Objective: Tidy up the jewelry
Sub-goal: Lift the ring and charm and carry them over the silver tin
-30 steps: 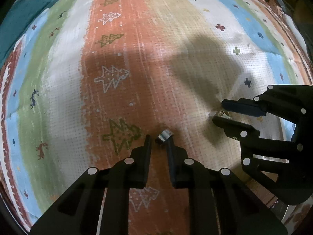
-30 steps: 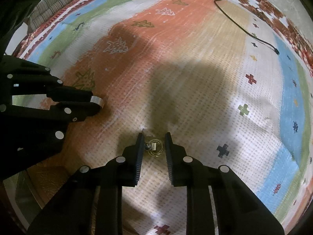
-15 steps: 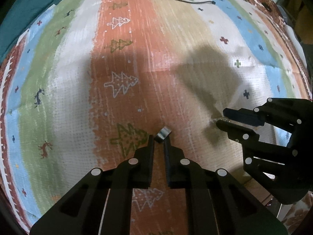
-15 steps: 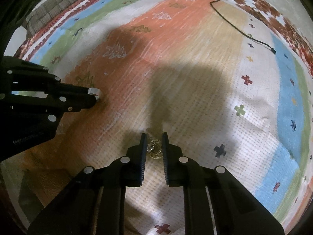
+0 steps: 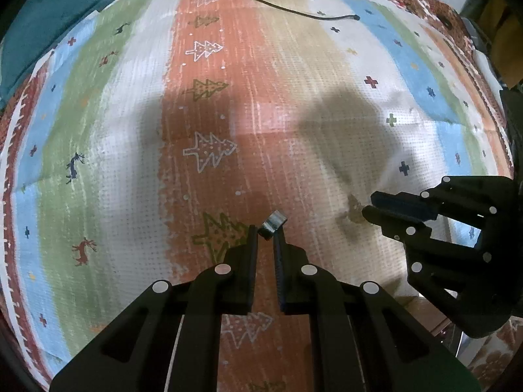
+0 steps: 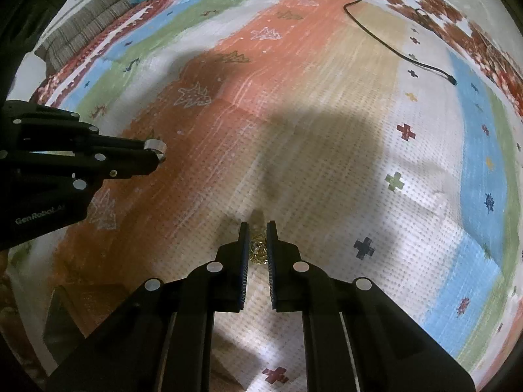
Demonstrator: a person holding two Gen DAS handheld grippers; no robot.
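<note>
Left gripper (image 5: 265, 232) pinches silver ring (image 5: 273, 223), right gripper (image 6: 257, 232) gold jewelry (image 6: 257, 247), black cable (image 6: 392, 47) well apart

Lighting was dim and warm; broad soft shadows crossed the rug (image 5: 294, 104); strong fisheye distortion darkened all edges

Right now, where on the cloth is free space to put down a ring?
The tan stripe between the black cable and the two tongs is bare. Also the green stripe on the left. It is crowded between the left tongs and right tongs.
</note>
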